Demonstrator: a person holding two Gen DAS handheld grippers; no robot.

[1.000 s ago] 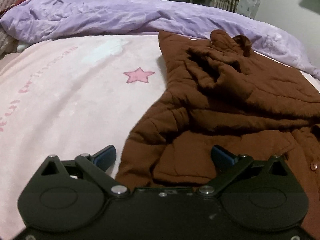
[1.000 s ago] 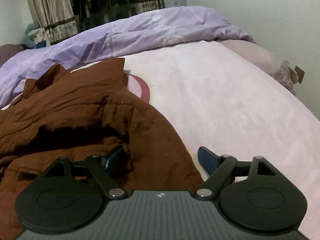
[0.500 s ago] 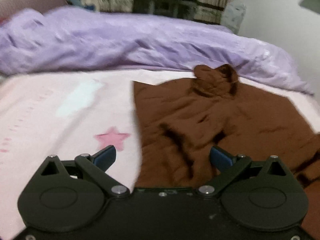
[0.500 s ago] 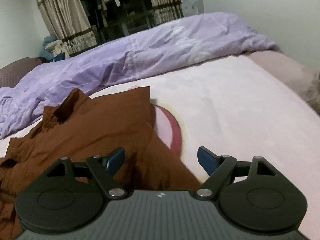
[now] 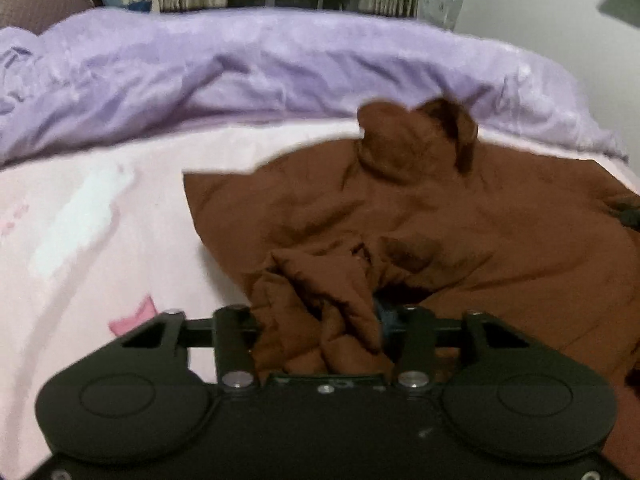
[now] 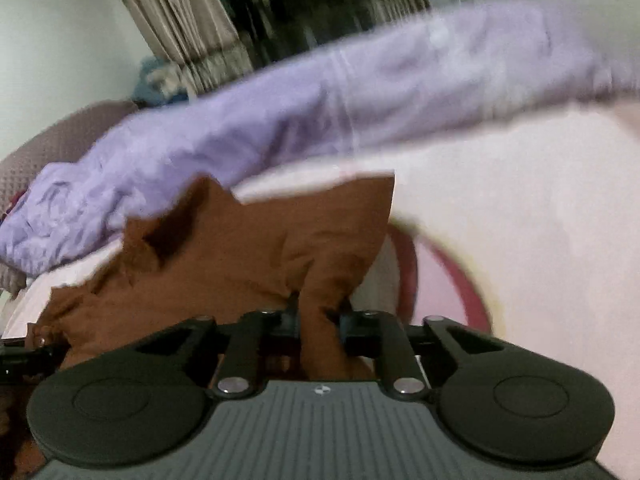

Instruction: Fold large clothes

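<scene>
A brown quilted jacket (image 5: 440,216) lies on the pink bed sheet (image 5: 100,240), its collar toward the purple duvet. My left gripper (image 5: 320,316) is shut on a bunched fold of the jacket at its near left part. In the right wrist view the jacket (image 6: 248,248) spreads to the left, and my right gripper (image 6: 318,316) is shut on a fold of its near right edge, lifting it off the sheet. The fabric hides both grippers' pads. The right wrist view is tilted and blurred.
A rumpled purple duvet (image 5: 260,72) runs across the far side of the bed, and it also shows in the right wrist view (image 6: 340,96). Curtains (image 6: 188,32) and a wall stand behind it. The sheet carries a pink star (image 5: 134,316) and a red ring print (image 6: 452,272).
Both grippers were open over the jacket and have shut on folds of it. Both views have shifted toward the duvet, and the right one has tilted.
</scene>
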